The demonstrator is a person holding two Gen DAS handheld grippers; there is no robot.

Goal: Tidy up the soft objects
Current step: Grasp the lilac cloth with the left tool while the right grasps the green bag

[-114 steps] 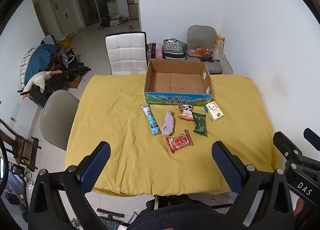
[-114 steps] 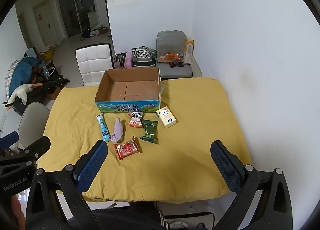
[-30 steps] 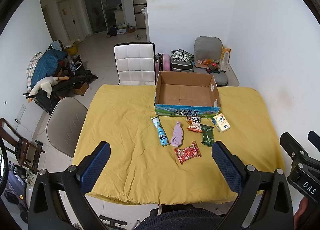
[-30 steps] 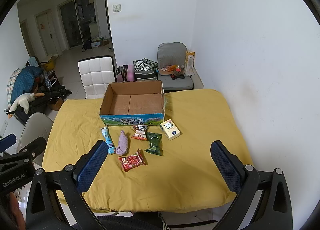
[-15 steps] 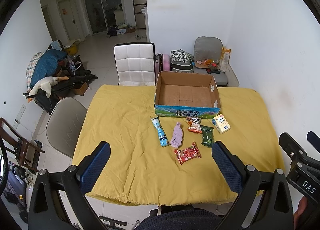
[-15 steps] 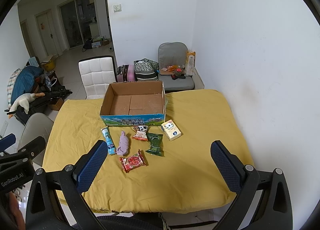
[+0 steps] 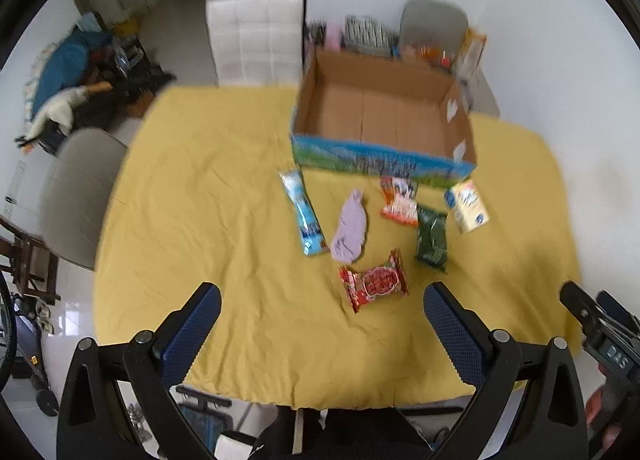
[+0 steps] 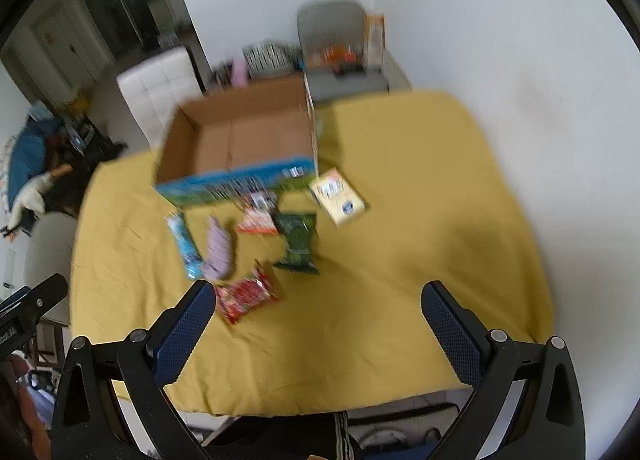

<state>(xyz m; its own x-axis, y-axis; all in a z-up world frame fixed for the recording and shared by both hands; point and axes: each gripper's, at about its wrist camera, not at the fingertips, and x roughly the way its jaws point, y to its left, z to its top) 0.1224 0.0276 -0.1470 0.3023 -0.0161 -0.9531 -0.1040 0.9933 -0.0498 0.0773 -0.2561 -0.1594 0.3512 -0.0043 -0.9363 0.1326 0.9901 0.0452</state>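
An open, empty cardboard box stands on the yellow tablecloth. In front of it lie a blue tube-shaped pack, a folded purple cloth, a red snack pack, an orange-white pack, a green pack and a yellow carton. My left gripper is open and empty above the near table edge. My right gripper is open and empty, its left finger just over the red pack.
A white chair stands behind the table and a grey chair at its left side. A grey seat with clutter sits by the white wall. The right gripper's body shows at the left view's right edge.
Both grippers have moved forward and down toward the table; the objects look larger and the frames are motion-blurred. The right view has tilted. Nothing on the table has moved.
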